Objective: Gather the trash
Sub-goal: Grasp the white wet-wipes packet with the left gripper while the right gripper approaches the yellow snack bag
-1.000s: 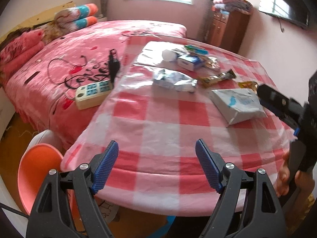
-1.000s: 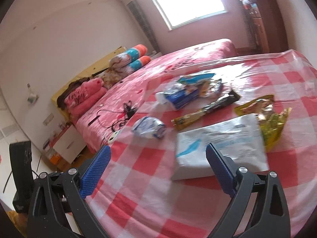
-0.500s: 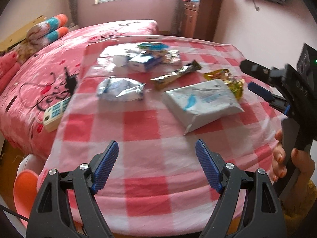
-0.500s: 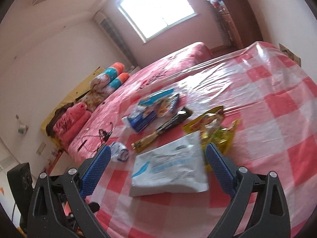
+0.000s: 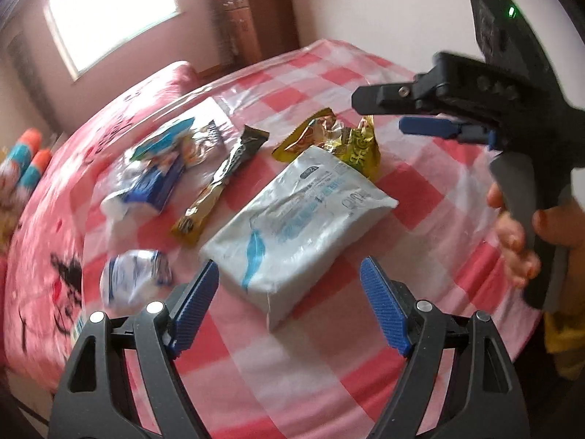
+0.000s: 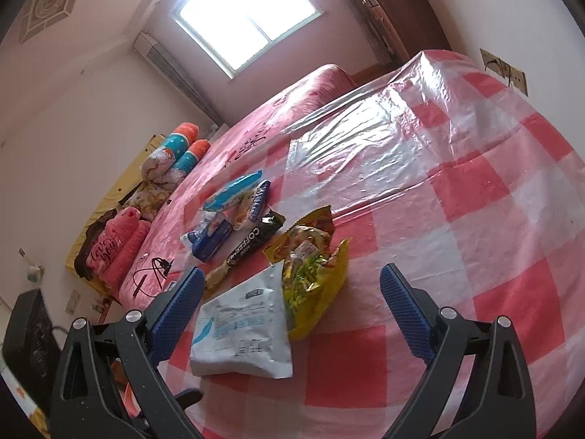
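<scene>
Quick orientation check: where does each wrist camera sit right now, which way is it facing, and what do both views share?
Left wrist: on the open left gripper, looking down at the white pack; the right gripper and the hand holding it show at right.
Right wrist: on the open right gripper, facing across the checked table toward the window.
Shared: white pack, yellow wrapper, coffee stick.
</scene>
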The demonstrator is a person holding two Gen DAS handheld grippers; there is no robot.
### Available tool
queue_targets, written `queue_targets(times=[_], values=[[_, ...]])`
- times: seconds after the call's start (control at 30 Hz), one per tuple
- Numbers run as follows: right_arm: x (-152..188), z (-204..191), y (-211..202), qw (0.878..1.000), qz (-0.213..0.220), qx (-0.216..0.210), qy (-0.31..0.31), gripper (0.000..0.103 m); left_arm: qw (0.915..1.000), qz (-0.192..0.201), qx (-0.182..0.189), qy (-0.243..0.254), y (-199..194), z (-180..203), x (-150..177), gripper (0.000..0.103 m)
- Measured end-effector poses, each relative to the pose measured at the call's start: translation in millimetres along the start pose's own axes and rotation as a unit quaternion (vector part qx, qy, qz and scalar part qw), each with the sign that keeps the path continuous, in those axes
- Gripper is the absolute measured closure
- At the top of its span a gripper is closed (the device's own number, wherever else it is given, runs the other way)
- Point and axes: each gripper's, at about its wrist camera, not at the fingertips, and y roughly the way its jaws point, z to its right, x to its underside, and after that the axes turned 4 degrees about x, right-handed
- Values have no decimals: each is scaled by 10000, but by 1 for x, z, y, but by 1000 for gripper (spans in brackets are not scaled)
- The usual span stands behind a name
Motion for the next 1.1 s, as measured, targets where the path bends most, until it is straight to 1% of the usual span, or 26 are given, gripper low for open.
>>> queue_targets(times=[0.07,0.23,0.53,0.57,0.6,0.77,0.83,0.97,1.0,1.1], values=[[-2,2,2,10000,-51,-47,-5,8,9998,-105,27,183,10,-1,-8,22],[-4,4,11,9998,-172,-124,-68,8,9981,-290,405,364,25,-10,-24,22],[-5,3,24,9990,-367,-235,-136,8,9914,-590,943,683,45,-12,-36,22],[-5,2,25,9988,-385,-250,-149,8,9910,-619,951,707,47,-12,-36,20],[-5,1,26,9987,-397,-262,-164,8,9907,-654,929,743,50,-11,-37,16],[-5,-1,29,9984,-432,-249,-269,8,9911,-692,854,754,59,-16,-45,13],[-4,-1,29,9983,-440,-255,-287,8,9910,-733,807,772,62,-17,-47,8],[-5,-3,32,9981,-450,-268,-337,8,9893,-852,859,819,71,-17,-46,7],[-5,-3,32,9980,-451,-258,-351,8,9895,-903,775,818,75,-16,-45,7],[-6,-5,34,9979,-453,-208,-405,8,9915,-782,776,695,77,-19,-44,7]])
